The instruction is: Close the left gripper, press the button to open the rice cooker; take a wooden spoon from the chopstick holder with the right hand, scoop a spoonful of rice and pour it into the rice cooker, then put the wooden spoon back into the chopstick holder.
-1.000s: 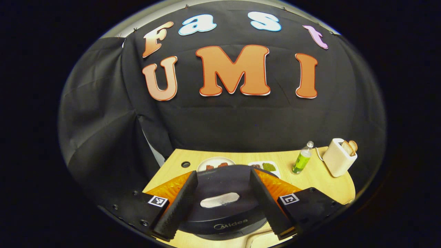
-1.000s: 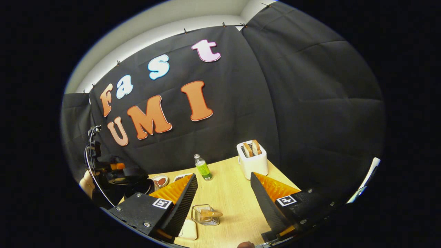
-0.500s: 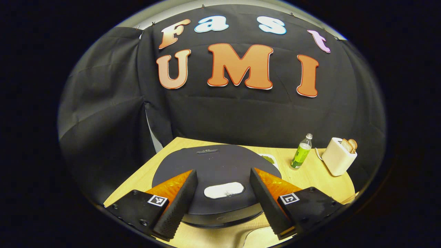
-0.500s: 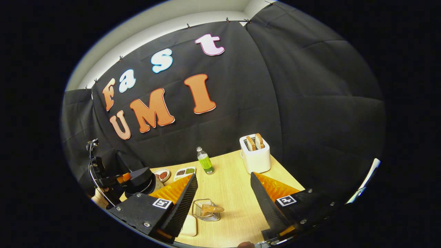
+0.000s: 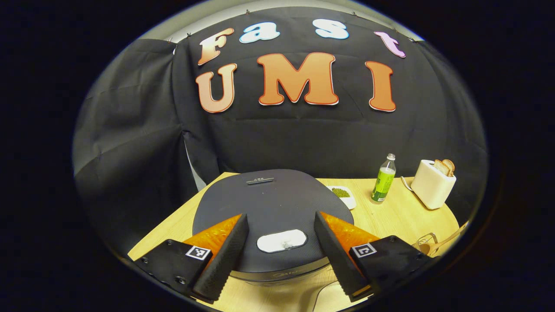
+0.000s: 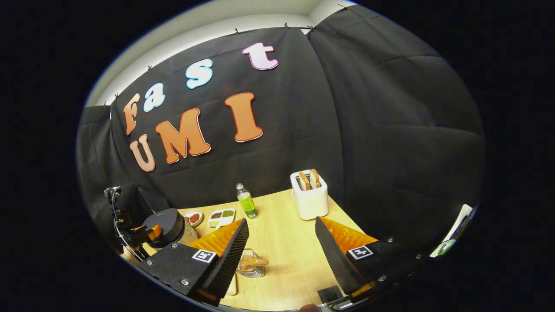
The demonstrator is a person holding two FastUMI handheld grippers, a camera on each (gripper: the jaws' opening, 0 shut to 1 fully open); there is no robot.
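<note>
Left gripper (image 5: 281, 253) open, hovering over closed rice cooker (image 5: 273, 208) lid. Right gripper (image 6: 282, 255) open above table (image 6: 286, 242), wooden spoon (image 6: 253, 261) in chopstick holder (image 6: 250, 268).

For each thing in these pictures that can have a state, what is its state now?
Rice cooker: lid closed, button not yet pressed.
Left gripper: open, fingers either side of the button.
Right gripper: open, holding nothing.
Wooden spoon: in the chopstick holder.
Toaster: two bread slices standing up from its slots.
Green bottle: upright, capped.
</note>
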